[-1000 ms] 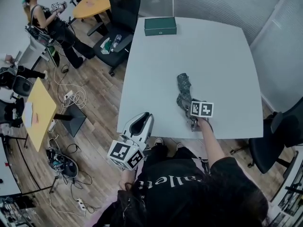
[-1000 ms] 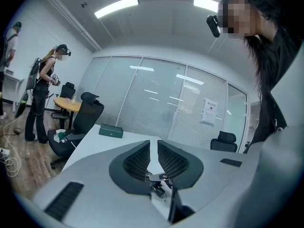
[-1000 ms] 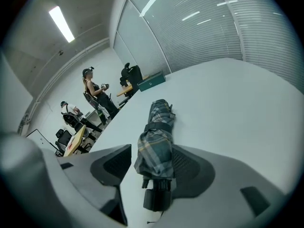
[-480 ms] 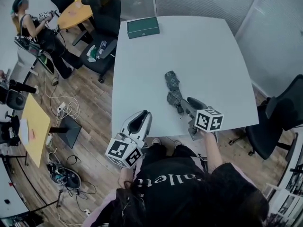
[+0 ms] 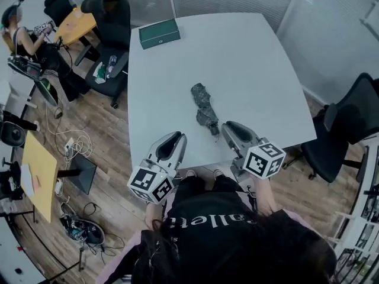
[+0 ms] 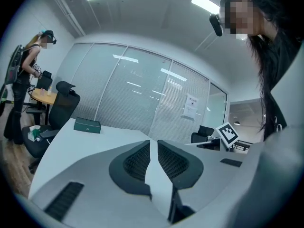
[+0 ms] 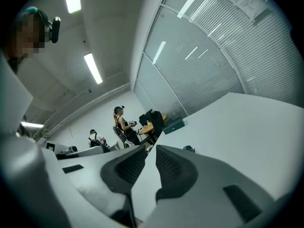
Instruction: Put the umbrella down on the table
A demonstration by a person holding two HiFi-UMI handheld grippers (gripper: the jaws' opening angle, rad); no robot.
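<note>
The folded dark patterned umbrella (image 5: 204, 107) lies flat on the white table (image 5: 249, 58), touched by neither gripper. My right gripper (image 5: 227, 125) hovers just beside its near end, above the table's front edge. Its jaws have just been closing; a narrow slit remains and nothing is between them (image 7: 151, 147). In the right gripper view the umbrella (image 7: 188, 148) is a small dark shape past the right jaw. My left gripper (image 5: 179, 136) hangs at the front edge, left of the umbrella, with a thin gap between its jaws and nothing held (image 6: 154, 141).
A green box (image 5: 159, 34) sits at the table's far left corner. A black office chair (image 5: 109, 16) stands beyond that corner and another chair (image 5: 355, 117) at the right. A person (image 5: 23, 34) stands far left near a yellow table. Glass walls lie behind.
The right gripper has come off the umbrella, risen and drawn back toward the table's front edge, jaws narrowing. The umbrella stays lying on the table. The left gripper shifted slightly.
</note>
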